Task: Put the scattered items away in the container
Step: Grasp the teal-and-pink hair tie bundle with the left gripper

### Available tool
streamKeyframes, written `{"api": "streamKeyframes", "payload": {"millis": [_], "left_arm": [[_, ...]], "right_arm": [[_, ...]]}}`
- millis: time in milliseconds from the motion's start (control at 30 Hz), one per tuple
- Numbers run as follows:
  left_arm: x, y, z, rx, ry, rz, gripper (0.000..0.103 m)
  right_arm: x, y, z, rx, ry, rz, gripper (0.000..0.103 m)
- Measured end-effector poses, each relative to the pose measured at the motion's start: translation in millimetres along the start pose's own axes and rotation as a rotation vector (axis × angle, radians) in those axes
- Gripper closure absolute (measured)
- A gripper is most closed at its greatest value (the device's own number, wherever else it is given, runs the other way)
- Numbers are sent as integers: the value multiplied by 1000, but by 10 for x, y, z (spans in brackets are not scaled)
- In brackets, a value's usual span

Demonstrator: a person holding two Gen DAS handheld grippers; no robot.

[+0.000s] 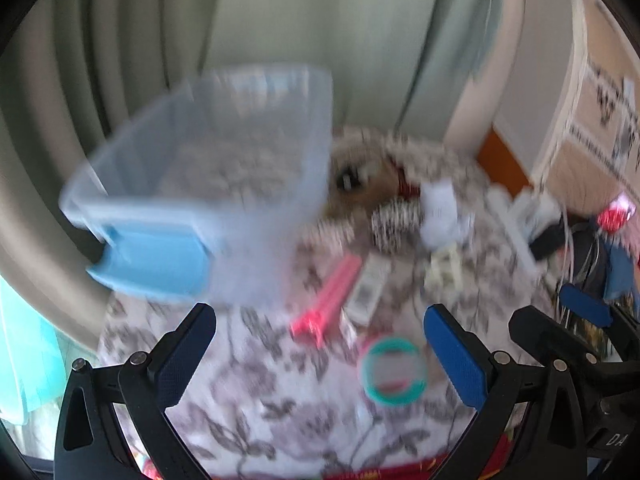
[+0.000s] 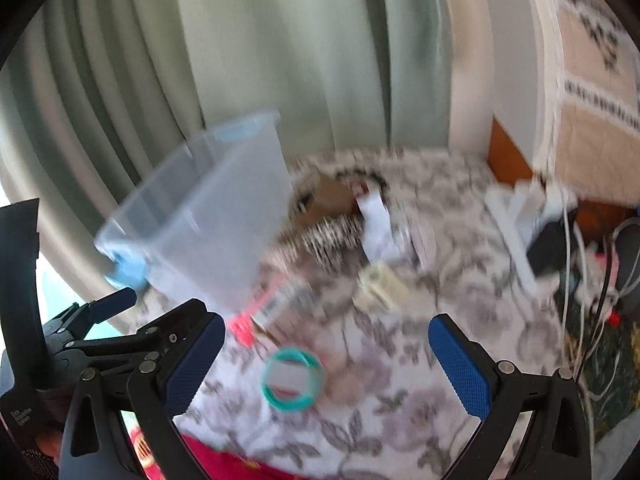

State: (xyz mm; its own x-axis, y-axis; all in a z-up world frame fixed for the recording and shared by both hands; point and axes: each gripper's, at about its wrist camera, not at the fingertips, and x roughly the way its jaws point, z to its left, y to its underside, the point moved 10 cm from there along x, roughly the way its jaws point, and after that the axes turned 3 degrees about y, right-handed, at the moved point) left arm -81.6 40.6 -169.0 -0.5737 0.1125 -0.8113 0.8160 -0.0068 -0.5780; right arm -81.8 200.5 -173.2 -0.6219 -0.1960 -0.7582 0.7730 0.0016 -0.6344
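Both views are blurred. A clear plastic container with a light-blue handle stands at the left of a floral-patterned surface. Scattered to its right lie a pink comb-like item, a teal ring, a small printed packet, a black-and-white patterned roll, crumpled white paper and a cream box. My left gripper is open above the surface, nothing between its pads. My right gripper is open too, the teal ring lying below it.
A brown furry thing lies behind the clutter. White boxes, a black block and cables crowd the right side. Green curtains hang behind. The right gripper's fingers show at the left wrist view's right edge.
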Motion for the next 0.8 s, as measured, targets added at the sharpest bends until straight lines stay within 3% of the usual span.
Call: {"api": "streamKeyframes", "payload": {"millis": [33,133,200,433,533,800], "left_arm": [[73,82,-15,11,-2,39,0],[232,302,-56,38,-25,140,0],[310,414,-140,12,7,191,0],[636,553,-338,89,-23,252,0],[734,564,-391,113,-44,274,10],[772,449,-513,114,15,282,18]], "right_arm": [[49,121,-54,4,7,52,0],[166,274,-292,14,56,96,0],[221,320,-429,48,64,103,0],[522,259,-570,116,11,126,0],[701,192,-578,114,-2,139,0],[1036,30,-511,75,-10,188,6]]}}
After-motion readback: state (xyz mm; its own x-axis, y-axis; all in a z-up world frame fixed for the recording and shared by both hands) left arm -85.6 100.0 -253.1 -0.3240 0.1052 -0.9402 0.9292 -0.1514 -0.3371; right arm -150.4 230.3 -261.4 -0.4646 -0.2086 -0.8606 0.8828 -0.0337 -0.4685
